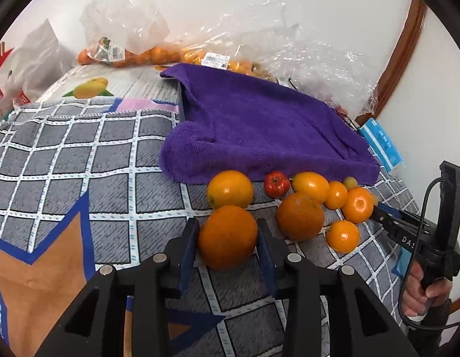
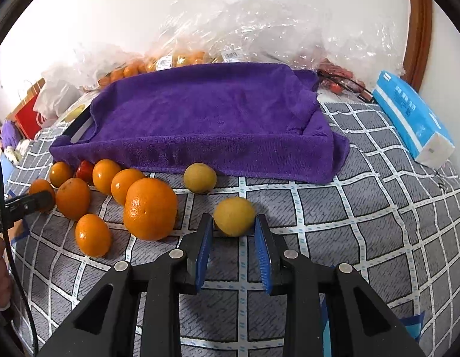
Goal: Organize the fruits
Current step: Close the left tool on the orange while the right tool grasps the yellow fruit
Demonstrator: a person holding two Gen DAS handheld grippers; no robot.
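Fruit-sorting before the purple towel [image 2: 200, 119]: my left gripper [image 1: 228, 238] clamps a large orange [image 1: 227, 236], my right gripper [image 2: 234, 223] pinches a yellow fruit [image 2: 234, 215], both ready for lifting.

— Was there room to the right?
— Yes, bare checked cloth [image 2: 363, 223] lay open there; the fruit cluster [image 2: 104, 196] crowded the left, the purple towel [image 2: 206, 119] blocked behind.

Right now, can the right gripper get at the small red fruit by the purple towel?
Probably not directly: the red fruit sits behind a cluster of oranges, and the right gripper is already shut on a yellow fruit.
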